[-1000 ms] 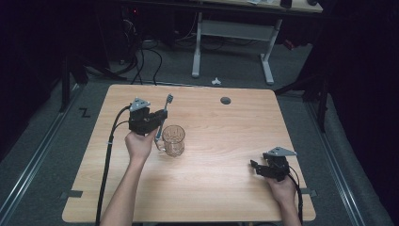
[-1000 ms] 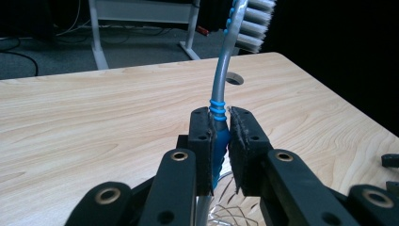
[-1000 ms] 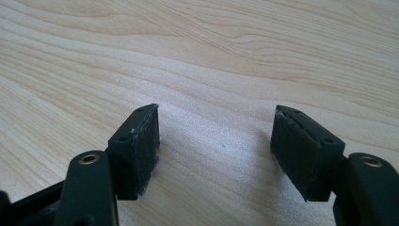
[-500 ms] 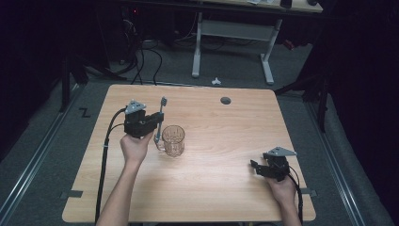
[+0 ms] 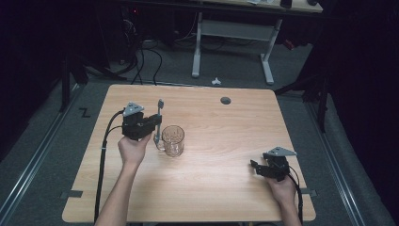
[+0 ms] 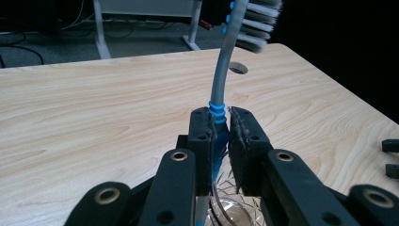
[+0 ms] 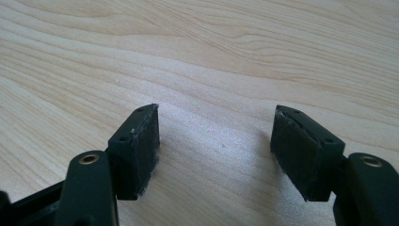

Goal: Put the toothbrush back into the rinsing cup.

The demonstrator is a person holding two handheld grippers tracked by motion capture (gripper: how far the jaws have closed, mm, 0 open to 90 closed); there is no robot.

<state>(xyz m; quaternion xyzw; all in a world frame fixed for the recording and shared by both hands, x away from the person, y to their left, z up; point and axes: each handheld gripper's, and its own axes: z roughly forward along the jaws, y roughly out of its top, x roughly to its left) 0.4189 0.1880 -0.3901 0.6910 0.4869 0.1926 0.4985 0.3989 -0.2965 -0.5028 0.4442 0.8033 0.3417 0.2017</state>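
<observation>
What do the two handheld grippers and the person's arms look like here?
Both the left gripper and right gripper are black, each topped by a grey three-cornered plate and trailing a black cable. Their fingers are flat black blocks with worn, fuzzy pads, bolted on linkage arms with brass-coloured pivot holes. The person's forearms are bare: no sleeves or gloves.

We count 1 toothbrush [image 5: 158,120], 1 glass mug [image 5: 172,140], 1 wooden table [image 5: 221,188], 2 grippers: left [image 5: 157,125], right [image 5: 254,167].

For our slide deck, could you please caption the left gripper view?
Left gripper clamps a grey-and-blue toothbrush upright above a glass mug.
</observation>
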